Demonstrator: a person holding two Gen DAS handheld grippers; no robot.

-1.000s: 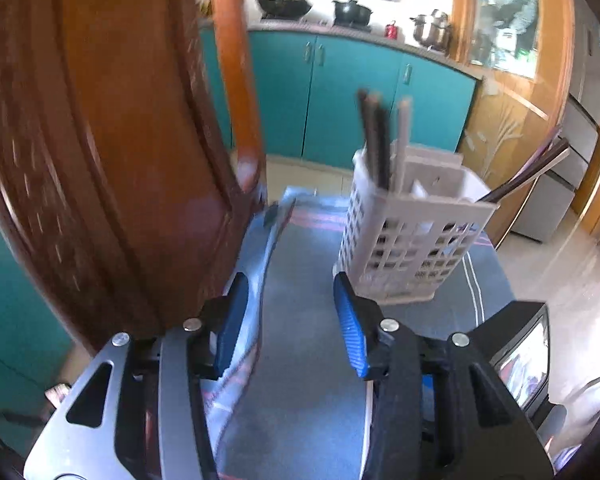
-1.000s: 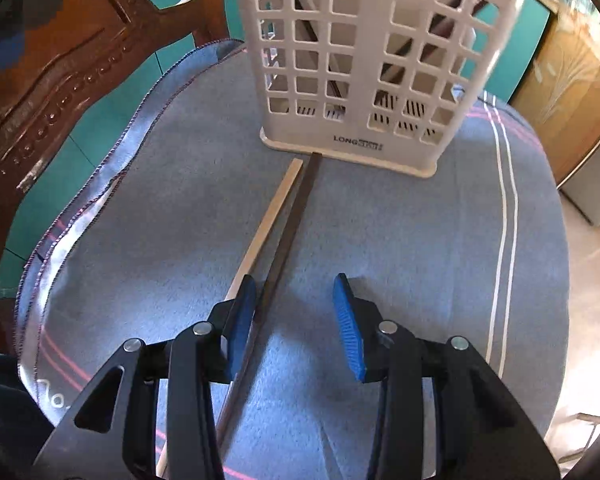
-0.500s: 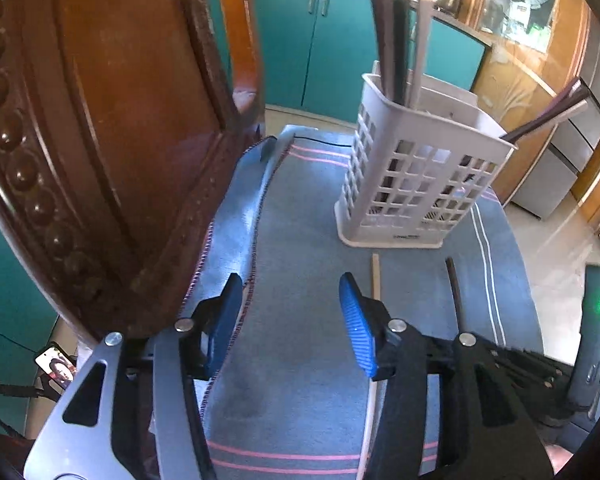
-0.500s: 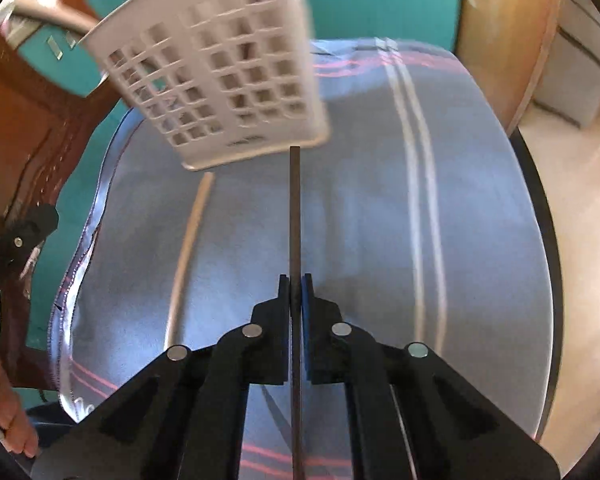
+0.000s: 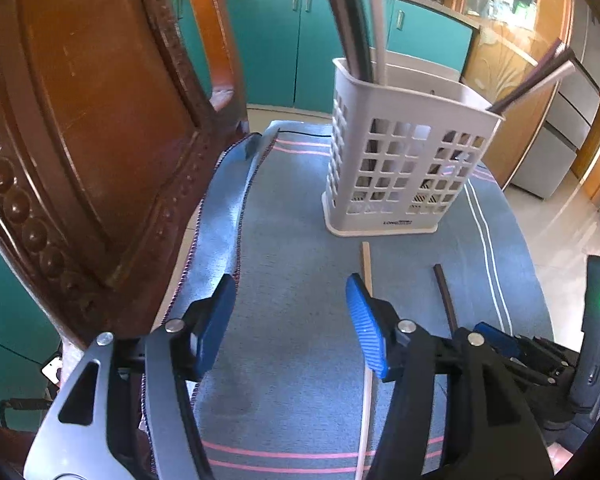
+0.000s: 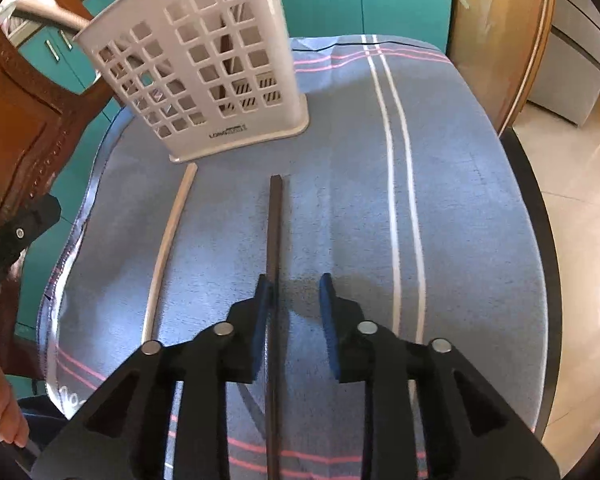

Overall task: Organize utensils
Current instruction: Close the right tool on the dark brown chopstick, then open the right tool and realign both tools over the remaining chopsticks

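Observation:
A white slotted utensil basket (image 5: pixel 404 168) (image 6: pixel 204 80) stands on the blue cloth and holds several chopsticks. In front of it lie a pale chopstick (image 5: pixel 366 264) (image 6: pixel 172 232) and a dark chopstick (image 5: pixel 444 292) (image 6: pixel 275 220), side by side and apart. My left gripper (image 5: pixel 290 284) hangs over the cloth with its jaws opening and nothing between them; the pale chopstick runs under its right finger. My right gripper (image 6: pixel 296 284) has its jaws opening, and the dark chopstick lies between them against the left pad, clear of the right pad.
A carved wooden chair (image 5: pixel 80 140) crowds the table's left side. The blue striped cloth (image 6: pixel 460 200) covers a round dark-rimmed table (image 6: pixel 540 240) that drops off on the right. Teal cabinets (image 5: pixel 268 40) stand behind. A person's hand (image 6: pixel 0 400) shows at the lower left.
The right gripper closed on the dark chopstick, slid it right, away from the pale one, and now its jaws have parted. The left gripper came down toward the cloth and widened.

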